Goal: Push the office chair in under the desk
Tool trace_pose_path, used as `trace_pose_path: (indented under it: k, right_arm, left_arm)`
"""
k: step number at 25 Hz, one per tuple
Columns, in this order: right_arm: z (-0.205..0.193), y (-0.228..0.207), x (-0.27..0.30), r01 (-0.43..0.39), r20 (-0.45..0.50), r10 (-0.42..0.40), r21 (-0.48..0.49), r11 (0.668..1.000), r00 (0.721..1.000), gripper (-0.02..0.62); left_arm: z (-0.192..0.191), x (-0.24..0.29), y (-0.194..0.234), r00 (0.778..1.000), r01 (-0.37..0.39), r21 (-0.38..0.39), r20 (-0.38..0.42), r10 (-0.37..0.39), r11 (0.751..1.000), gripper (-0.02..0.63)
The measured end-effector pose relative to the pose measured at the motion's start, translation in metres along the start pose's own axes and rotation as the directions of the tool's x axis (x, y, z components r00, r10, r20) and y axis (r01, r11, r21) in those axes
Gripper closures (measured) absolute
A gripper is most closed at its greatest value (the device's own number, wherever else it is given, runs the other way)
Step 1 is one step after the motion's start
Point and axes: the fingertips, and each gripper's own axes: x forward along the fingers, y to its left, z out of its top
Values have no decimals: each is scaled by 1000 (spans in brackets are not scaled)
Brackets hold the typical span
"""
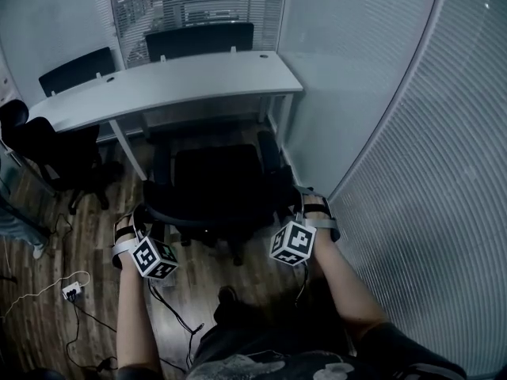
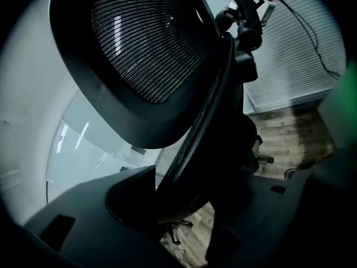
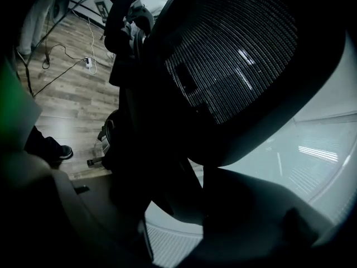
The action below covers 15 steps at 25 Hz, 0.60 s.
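Head view: the office chair (image 1: pixel 218 184) sits just in front of the white desk (image 1: pixel 182 81), near its right end by the glass wall (image 1: pixel 356 77), and the seat isn't tucked under. The left gripper (image 1: pixel 136 218) and right gripper (image 1: pixel 307 206) are at the 2 sides of its back.

Left gripper view: the jaws are clamped on the backrest edge (image 2: pixel 206 116), with the mesh headrest (image 2: pixel 148 43) above.

Right gripper view: same deal, the jaws bite the chair's other edge.
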Motion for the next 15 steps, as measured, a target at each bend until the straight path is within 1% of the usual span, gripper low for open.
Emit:
trace_pose_path:
  k: [5, 8, 15]
  right_arm:
    - [4, -12, 34, -6, -21, 6, 0, 1000, 1000, 333]
    - [9, -23, 55, 8, -22, -8, 2, 1000, 1000, 333]
    - [22, -49, 112, 54, -46, -54, -4, 999, 997, 333]
  left_arm:
    - [7, 32, 15, 999, -20, 10, 36, 20, 1000, 334]
    - [10, 52, 25, 998, -22, 7, 51, 21, 1000, 334]
    - [15, 103, 52, 999, -24, 14, 47, 24, 1000, 334]
